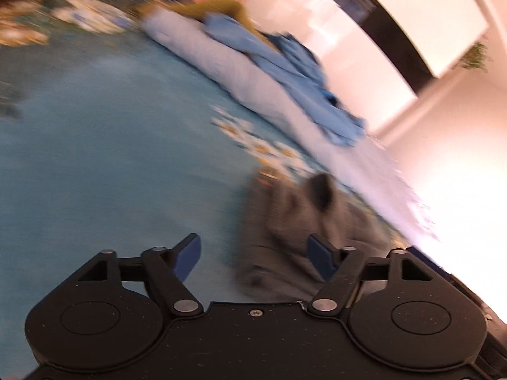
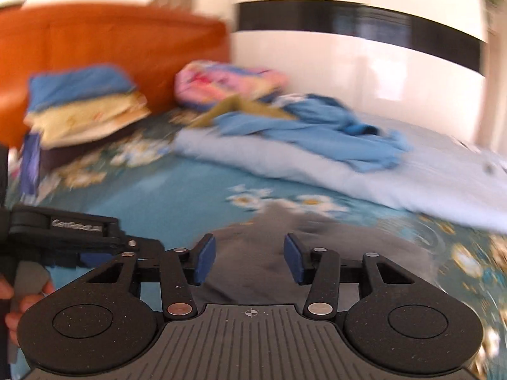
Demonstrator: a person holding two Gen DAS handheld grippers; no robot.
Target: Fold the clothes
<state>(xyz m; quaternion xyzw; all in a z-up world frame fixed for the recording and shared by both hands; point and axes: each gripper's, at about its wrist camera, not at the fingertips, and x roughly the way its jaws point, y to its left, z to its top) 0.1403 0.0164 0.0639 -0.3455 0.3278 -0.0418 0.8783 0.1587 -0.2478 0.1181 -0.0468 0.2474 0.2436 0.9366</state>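
A cream wall (image 2: pixel 348 72) crossed by a black band (image 2: pixel 358 22) is seen behind the bed; both views are motion-blurred. An orange headboard (image 2: pixel 111 53) is recorded at 10 o'clock in the right wrist view. The work surface is a bed covered by a teal sheet (image 2: pixel 177 190) printed with white and yellow flowers; in the left wrist view the same teal sheet (image 1: pixel 95 145) fills the left half of the frame, tilted.

A pale blue quilt (image 2: pixel 317 167) is laid across the sheet from centre towards 3 o'clock. A crumpled blue garment (image 2: pixel 317 126) is heaped on top of it, with an olive cloth (image 2: pixel 234 107) touching its far edge. A pink patterned bundle (image 2: pixel 228 82) is noted at 12 o'clock against the wall. A stack of folded bedding (image 2: pixel 85 110), blue over yellow, sits at 10 o'clock beside the headboard.

The grey garment (image 2: pixel 269 253) lies crumpled on the sheet directly ahead of the right gripper (image 2: pixel 250 259); its folds cannot be resolved through the blur. The right gripper's jaws are spread apart with nothing between them. The left gripper (image 1: pixel 255 261) is also spread wide and empty, with the grey garment (image 1: pixel 291 228) lying just beyond its right finger, towards 4 o'clock in that view. The left gripper's body (image 2: pixel 76 231) is seen at 9 o'clock in the right wrist view.
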